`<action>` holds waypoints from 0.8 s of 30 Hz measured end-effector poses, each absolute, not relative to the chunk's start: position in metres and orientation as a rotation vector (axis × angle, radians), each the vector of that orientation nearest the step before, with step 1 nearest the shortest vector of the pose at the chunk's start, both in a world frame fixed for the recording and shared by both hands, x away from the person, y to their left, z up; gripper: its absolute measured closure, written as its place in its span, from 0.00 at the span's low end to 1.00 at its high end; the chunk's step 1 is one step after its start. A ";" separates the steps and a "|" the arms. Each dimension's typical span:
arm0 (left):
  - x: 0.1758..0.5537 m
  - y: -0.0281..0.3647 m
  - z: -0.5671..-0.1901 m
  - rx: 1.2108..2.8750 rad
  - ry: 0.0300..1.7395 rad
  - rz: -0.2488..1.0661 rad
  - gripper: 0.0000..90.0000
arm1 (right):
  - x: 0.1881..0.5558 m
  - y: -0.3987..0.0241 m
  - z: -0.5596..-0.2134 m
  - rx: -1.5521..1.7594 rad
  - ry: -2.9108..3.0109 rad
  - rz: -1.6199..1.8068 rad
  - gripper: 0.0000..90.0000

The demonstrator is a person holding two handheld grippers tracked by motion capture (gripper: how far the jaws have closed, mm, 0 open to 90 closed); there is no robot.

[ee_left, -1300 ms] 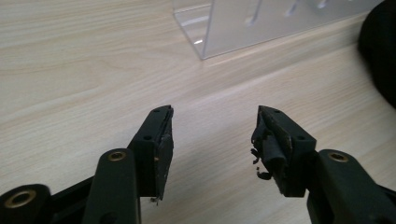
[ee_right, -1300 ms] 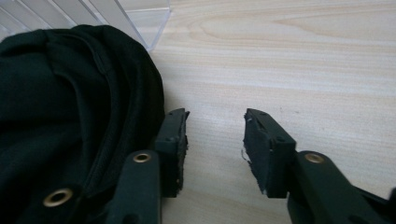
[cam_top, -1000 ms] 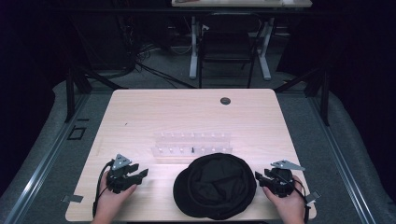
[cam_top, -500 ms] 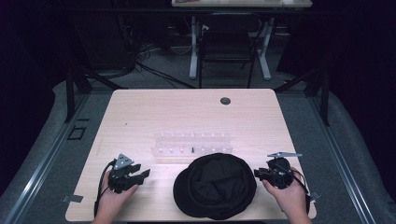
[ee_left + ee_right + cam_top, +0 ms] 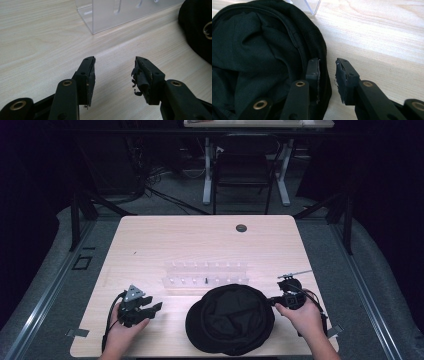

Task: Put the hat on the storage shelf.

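A black cap [image 5: 230,320] lies open side up at the table's near edge, its lining showing in the right gripper view [image 5: 262,50]. My right gripper [image 5: 274,301] is at the cap's right rim. One jaw is inside the cap and the other outside, so the rim [image 5: 323,57] runs between them [image 5: 327,72]. These jaws have just been closing, and a strip of wood still shows between the rim and the outer pad. My left gripper [image 5: 152,309] rests left of the cap, open and empty [image 5: 113,72], with the cap's edge [image 5: 197,30] off to its right.
A clear plastic rack [image 5: 205,275] with small pegs stands just behind the cap, its corner close ahead of the left jaws [image 5: 120,12]. A dark round grommet [image 5: 241,228] sits near the far edge of the wooden table [image 5: 200,240]. Chair and desk legs stand beyond.
The right gripper has shifted in to the cap's rim, rolled so its grey plate stands on edge, and its jaws have narrowed. The left gripper and cap have stayed put.
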State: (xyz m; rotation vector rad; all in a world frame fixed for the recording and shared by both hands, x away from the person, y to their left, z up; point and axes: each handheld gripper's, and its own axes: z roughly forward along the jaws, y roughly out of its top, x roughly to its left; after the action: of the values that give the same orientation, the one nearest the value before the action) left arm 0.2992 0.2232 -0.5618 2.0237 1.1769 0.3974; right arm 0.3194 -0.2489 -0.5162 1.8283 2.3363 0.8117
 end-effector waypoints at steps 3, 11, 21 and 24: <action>0.299 0.223 -0.562 2.019 1.175 0.400 0.57 | 0.326 -0.246 -0.515 1.828 2.377 0.765 0.81; 0.299 0.222 -0.562 2.027 1.172 0.392 0.57 | 0.341 -0.241 -0.518 1.840 2.467 0.672 0.82; 0.299 0.221 -0.563 2.031 1.171 0.392 0.57 | 0.340 -0.234 -0.520 1.874 2.516 0.612 0.97; 0.299 0.221 -0.563 2.031 1.170 0.390 0.57 | 0.336 -0.236 -0.520 1.903 2.493 0.620 0.97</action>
State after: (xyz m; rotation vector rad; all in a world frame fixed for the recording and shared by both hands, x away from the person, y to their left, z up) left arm 0.2991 0.2214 -0.5625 2.0314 1.1695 0.3903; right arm 0.3355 -0.2364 -0.5204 1.9025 2.4927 0.6197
